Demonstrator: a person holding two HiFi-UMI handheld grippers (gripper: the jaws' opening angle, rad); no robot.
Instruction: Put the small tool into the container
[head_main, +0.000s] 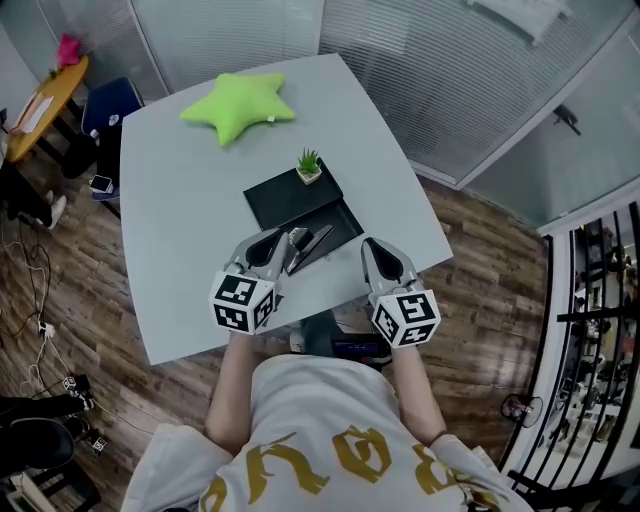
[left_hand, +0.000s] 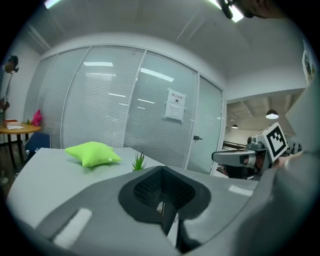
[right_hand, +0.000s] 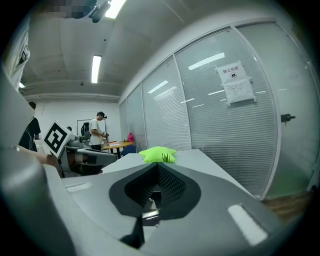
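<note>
A small silvery tool (head_main: 298, 238) lies on the open black container (head_main: 335, 222) near the table's front, next to a dark slanted strip (head_main: 316, 241). My left gripper (head_main: 271, 247) hovers just left of the tool with its jaws together and nothing visibly between them. My right gripper (head_main: 373, 252) is at the container's right corner, also shut and holding nothing. In the left gripper view the left gripper (left_hand: 162, 202) has its dark pads closed, and the right gripper (left_hand: 240, 157) shows off to the right. The right gripper view shows the right gripper (right_hand: 152, 192) with its pads closed too.
A small potted plant (head_main: 309, 166) stands on the black lid (head_main: 290, 198) behind the container. A green star cushion (head_main: 238, 104) lies at the far side of the grey table (head_main: 180, 210). Glass partitions with blinds stand beyond the table. A person (right_hand: 96, 131) stands far off.
</note>
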